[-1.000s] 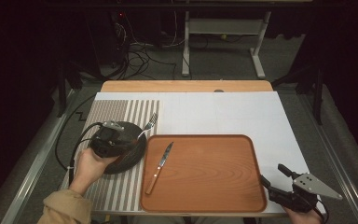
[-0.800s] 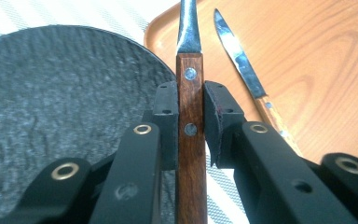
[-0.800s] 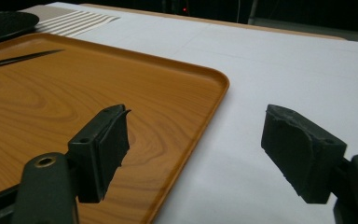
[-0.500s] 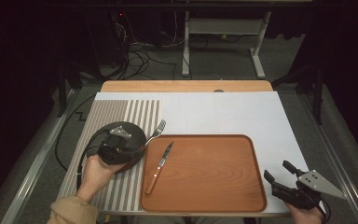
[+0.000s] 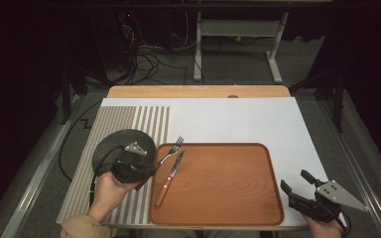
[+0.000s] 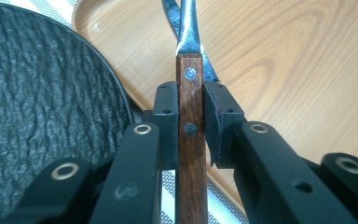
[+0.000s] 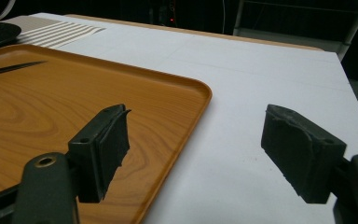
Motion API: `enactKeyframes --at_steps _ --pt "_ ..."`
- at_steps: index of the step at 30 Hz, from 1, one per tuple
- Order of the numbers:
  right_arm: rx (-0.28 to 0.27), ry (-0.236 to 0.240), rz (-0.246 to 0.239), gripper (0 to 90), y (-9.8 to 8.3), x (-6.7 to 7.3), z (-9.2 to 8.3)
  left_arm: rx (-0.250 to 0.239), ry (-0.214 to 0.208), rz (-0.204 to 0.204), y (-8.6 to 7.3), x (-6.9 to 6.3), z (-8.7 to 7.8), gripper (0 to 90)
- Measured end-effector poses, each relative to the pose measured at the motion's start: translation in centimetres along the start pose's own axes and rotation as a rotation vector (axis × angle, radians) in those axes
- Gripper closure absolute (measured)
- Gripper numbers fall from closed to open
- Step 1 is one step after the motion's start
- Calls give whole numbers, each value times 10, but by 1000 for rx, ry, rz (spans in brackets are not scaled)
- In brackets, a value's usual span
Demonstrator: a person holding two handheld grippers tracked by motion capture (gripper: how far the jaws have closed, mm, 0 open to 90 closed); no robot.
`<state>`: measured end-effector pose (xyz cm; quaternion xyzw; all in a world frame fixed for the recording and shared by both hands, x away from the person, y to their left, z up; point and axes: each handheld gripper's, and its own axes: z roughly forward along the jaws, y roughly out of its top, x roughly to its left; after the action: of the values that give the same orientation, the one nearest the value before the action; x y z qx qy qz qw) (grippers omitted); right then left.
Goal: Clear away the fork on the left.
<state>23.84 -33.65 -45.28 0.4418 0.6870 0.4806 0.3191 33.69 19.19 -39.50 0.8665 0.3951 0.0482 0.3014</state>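
My left gripper (image 5: pixel 149 167) hovers over the near right part of a dark round plate (image 5: pixel 110 145), shut on the wooden handle of a fork (image 5: pixel 172 148). In the left gripper view the pads clamp the riveted handle (image 6: pixel 189 116), and the fork's metal neck reaches over the corner of the wooden tray (image 6: pixel 284 70). The fork's tines lie at the tray's far left corner. A knife (image 5: pixel 169 177) with a wooden handle lies on the left part of the tray (image 5: pixel 228 198). My right gripper (image 5: pixel 294 179) is open beside the tray's near right corner, with nothing between its pads (image 7: pixel 114 135).
The plate sits on a striped placemat (image 5: pixel 139 119) at the left. A white mat (image 5: pixel 238 119) covers the rest of the table, up to a wooden far edge (image 5: pixel 198 91). The knife's blade tip (image 7: pixel 9 69) shows far left in the right gripper view.
My left gripper has carried the fork to the right and nearer, from over the plate towards the tray's left edge. The right gripper has kept its place.
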Motion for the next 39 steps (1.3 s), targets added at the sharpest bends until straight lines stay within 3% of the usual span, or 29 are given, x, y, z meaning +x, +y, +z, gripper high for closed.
enactKeyframes --at_steps 32,39 --pt "24 -5 -25 234 0 1 9 39 -67 17 -10 -42 30 732" --pt "26 -6 -25 234 0 2 8 42 -87 33 -7 -58 34 732"
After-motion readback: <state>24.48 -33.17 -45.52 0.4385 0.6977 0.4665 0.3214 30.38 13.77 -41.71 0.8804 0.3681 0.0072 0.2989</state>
